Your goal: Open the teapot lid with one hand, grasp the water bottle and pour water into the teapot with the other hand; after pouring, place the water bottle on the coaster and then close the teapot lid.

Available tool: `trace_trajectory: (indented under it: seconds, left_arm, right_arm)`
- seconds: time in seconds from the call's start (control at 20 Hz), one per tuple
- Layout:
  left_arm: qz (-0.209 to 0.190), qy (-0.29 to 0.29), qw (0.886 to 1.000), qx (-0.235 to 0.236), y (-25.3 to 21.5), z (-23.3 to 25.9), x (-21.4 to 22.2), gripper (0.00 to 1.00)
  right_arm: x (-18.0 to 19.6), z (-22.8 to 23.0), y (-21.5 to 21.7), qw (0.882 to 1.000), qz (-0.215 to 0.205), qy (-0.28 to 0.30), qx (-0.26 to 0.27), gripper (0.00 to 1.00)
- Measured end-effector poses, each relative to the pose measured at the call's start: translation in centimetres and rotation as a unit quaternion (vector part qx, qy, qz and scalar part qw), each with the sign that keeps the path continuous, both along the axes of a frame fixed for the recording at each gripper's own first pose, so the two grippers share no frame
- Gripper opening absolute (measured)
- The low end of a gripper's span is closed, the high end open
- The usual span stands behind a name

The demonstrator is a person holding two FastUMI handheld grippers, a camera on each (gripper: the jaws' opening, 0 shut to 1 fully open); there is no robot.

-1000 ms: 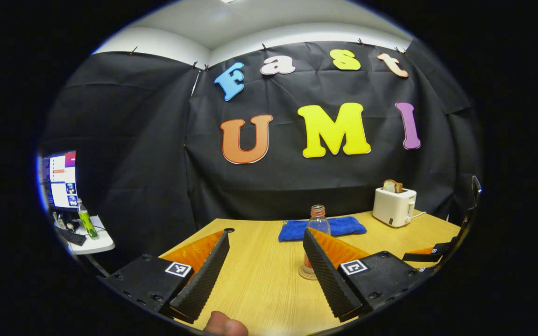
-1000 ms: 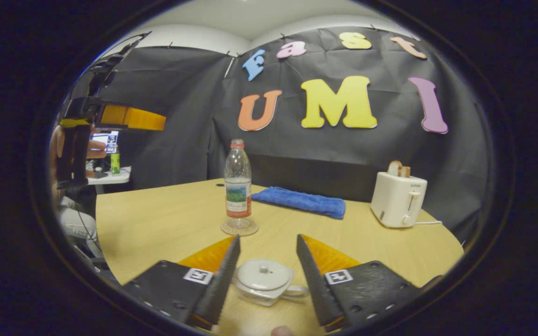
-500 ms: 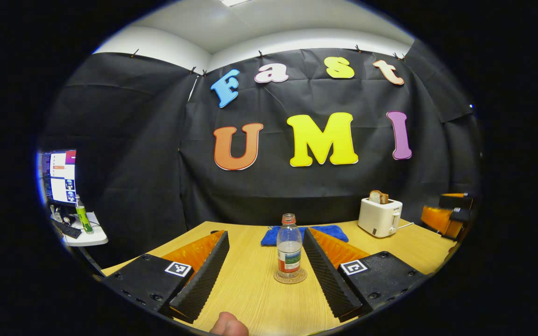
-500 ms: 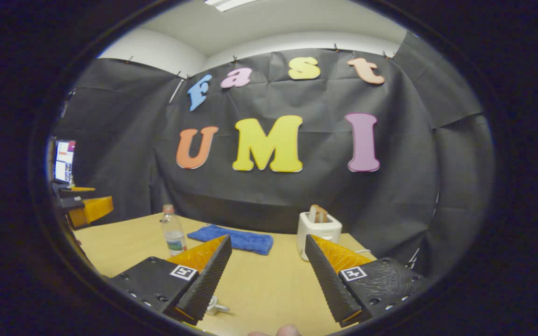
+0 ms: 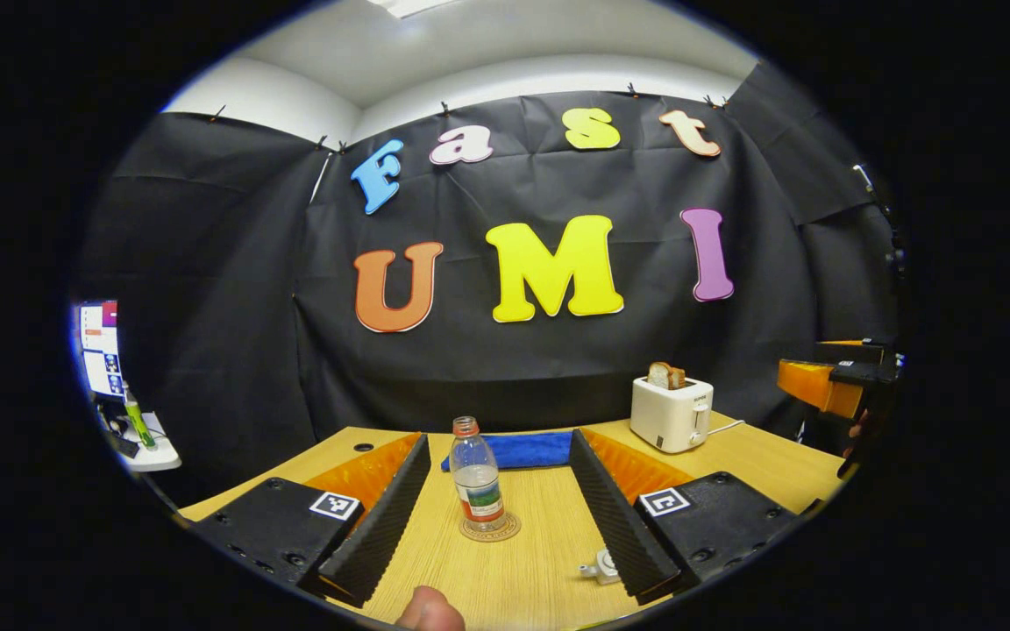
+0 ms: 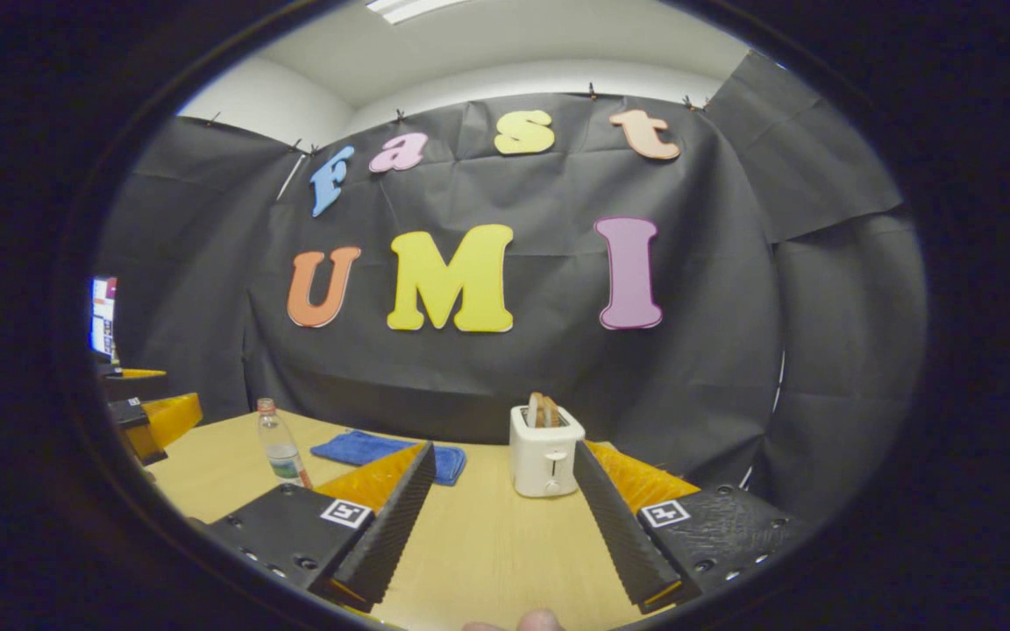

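Note:
The water bottle (image 5: 477, 478), clear with a red cap and partly filled, stands upright on the round coaster (image 5: 489, 528) on the wooden table (image 5: 514, 587). My left gripper (image 5: 498, 438) is open, and the bottle stands beyond its fingertips, between the two fingers. A small white part of the teapot (image 5: 600, 568) peeks out beside that gripper's right finger; the rest is hidden. My right gripper (image 6: 503, 451) is open and holds nothing. The bottle (image 6: 280, 447) stands far to its left. The right gripper (image 5: 829, 386) hangs at the right edge of the left gripper view.
A blue towel (image 5: 522, 450) lies behind the bottle. A white toaster (image 6: 544, 456) with bread stands at the back of the table (image 6: 487, 543). A side table with a monitor (image 5: 100, 350) is off to the left. The left gripper (image 6: 150, 412) is at the left edge.
Both grippers have drawn back from the table. The right gripper left the teapot and swung right toward the toaster. The bottle now appears smaller and between the left gripper's fingers.

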State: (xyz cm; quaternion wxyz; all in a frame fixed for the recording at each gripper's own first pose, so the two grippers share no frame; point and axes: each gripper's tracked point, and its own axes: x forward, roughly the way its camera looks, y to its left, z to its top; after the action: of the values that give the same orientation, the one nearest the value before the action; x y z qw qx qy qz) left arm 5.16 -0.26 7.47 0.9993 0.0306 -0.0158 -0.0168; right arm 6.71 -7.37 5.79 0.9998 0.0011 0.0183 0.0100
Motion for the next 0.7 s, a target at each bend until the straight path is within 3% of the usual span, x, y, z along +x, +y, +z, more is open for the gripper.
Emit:
trace_trajectory:
  seconds: [0.3, 0.5, 0.7]
  left_arm:
    - [0.016, 0.009, 1.000, 0.014, 0.2, -3.0, 0.0, 0.99]
    - [0.023, 0.018, 0.999, -0.027, 1.3, -5.0, -0.8, 0.99]
    - [0.051, 0.005, 0.999, -0.020, 3.8, -5.1, -1.6, 0.99]
  right_arm:
    - [-0.7, -2.0, 1.4, 1.000, 0.012, 0.002, 0.015, 0.95]
    - [-1.1, -4.0, 3.3, 1.000, 0.023, 0.014, 0.011, 0.96]
    - [-2.4, -3.9, 5.4, 1.000, 0.029, 0.005, -0.006, 0.96]
